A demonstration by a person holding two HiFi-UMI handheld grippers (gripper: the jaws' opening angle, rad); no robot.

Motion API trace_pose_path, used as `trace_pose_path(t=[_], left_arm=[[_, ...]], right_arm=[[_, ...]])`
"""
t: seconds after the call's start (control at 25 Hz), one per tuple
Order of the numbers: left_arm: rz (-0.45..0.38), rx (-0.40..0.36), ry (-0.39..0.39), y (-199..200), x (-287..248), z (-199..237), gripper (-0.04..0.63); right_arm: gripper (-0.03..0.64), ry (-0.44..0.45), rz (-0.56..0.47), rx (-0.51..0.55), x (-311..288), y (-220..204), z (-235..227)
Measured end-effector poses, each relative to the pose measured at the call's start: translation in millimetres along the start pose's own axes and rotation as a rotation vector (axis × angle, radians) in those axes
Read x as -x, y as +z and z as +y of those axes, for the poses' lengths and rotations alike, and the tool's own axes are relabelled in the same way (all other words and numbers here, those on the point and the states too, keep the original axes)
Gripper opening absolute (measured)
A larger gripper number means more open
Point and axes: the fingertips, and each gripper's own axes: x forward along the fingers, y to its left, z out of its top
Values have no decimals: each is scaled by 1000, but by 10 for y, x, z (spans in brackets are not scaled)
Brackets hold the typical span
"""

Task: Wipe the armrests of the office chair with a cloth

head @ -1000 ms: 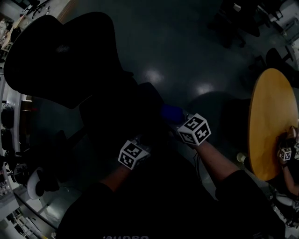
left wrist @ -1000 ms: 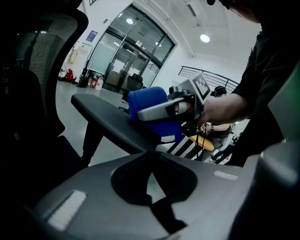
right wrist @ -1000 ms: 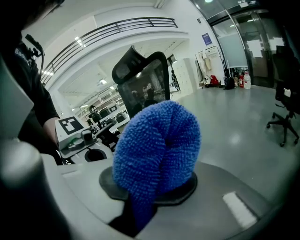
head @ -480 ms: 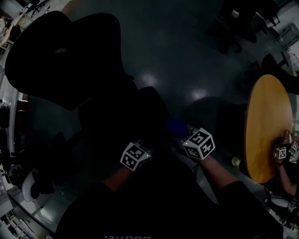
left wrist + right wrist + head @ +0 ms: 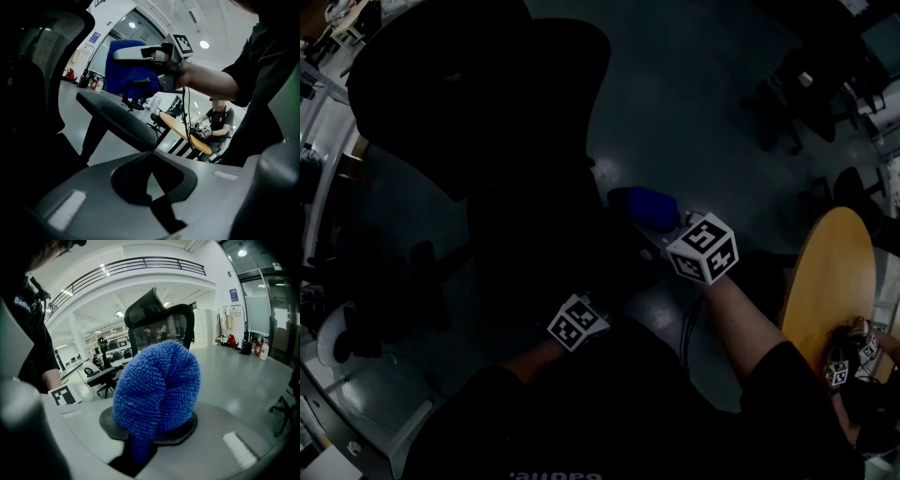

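From the head view the room is dim. The black office chair fills the upper left, its back a dark mass over the grey floor. The right tool reaches in from the lower right with a blue cloth at its tip, just beside the chair's right edge. The left tool sits lower and nearer the person, close against the dark seat. At the far right stands a round wooden surface, where another person's hands are at work.

The left gripper view shows that tool's jaws brought together at the tips with nothing between them. Beyond them a black armrest slants across. The cloth hangs close above its far end, gripped by the right tool; whether the cloth touches the pad cannot be told from here.

In the right gripper view the jaws are clamped on the cloth, which bulges up out of them in a thick fold. Behind it rises the chair's mesh back and headrest, and the left tool's marker cube shows at the left.
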Motion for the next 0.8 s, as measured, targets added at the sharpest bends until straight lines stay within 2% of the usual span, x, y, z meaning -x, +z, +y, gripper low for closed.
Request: trace_pose_path(t=[0.2,0.48,0.64,0.8], left_arm=[[-30,42,39,-23,112,113,17],[-63,41,1,-8,0,42,17],[-76,57,-12,-18,-65,-6,17],[-92,78,9,-20,-58,48,17]], right_arm=[[83,37,76,90,-449,119,-152],[84,65,193,177,-1044,64,-275],[84,83,252,177,-1207,-61,-319],[84,102,270,177,-1217,-160,-267]])
